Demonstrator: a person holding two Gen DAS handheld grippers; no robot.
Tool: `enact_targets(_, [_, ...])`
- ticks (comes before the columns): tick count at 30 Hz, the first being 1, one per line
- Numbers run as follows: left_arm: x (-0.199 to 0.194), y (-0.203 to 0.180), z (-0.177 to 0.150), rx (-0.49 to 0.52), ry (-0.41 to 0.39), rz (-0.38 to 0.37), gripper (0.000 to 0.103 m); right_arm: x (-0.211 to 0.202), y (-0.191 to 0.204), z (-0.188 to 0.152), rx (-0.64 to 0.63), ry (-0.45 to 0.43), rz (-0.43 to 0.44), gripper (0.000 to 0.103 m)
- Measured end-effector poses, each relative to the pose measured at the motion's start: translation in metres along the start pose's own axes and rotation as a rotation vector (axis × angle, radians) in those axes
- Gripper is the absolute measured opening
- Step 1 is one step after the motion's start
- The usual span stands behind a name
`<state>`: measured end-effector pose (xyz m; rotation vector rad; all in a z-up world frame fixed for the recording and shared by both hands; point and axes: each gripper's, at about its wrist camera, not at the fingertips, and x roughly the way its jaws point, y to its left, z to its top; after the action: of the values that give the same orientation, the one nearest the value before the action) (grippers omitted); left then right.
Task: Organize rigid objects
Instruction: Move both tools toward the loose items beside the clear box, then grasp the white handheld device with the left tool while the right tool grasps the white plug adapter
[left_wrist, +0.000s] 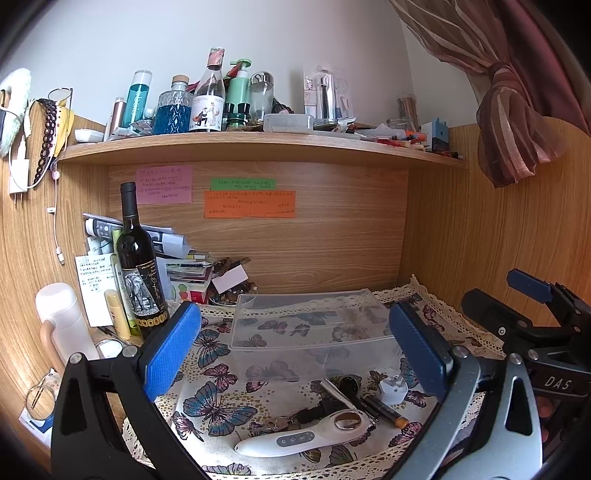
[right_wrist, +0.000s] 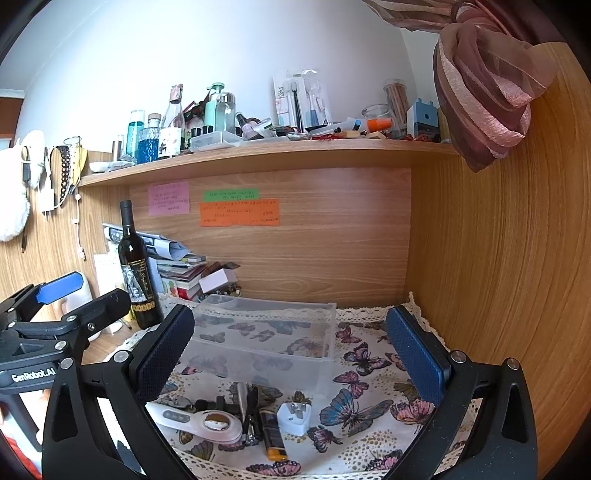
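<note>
Clear box (right_wrist: 266, 332) blocks centre; wine bottle (right_wrist: 136, 273) crowds left; butterfly cloth (right_wrist: 369, 369) right side open.

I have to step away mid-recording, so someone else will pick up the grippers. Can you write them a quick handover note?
Left gripper: open, holding nothing. Right gripper: open, holding nothing.
The clear plastic bin sits empty on the butterfly cloth.
In front of it lie a white handheld device, a white plug adapter, a black-and-orange lighter, a silver pen-like tool, and keys.
Done: nothing binned. Left: every loose item.
</note>
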<state>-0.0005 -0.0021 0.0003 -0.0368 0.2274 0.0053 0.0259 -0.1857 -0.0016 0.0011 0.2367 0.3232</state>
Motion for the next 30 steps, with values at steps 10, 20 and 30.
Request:
enact_targets(10, [-0.002, -0.003, 0.0, -0.019, 0.016, -0.01, 0.103, -0.001, 0.0, 0.0, 0.002, -0.003, 0.001, 0.103])
enact_targets(20, [0.002, -0.002, -0.001, 0.032, 0.024, -0.012, 0.103, 0.0, 0.0, 0.0, 0.007, -0.003, -0.005, 0.103])
enact_targets(30, [0.037, 0.017, -0.033, 0.005, 0.127, -0.006, 0.089, 0.029, -0.021, -0.017, 0.027, 0.129, -0.017, 0.096])
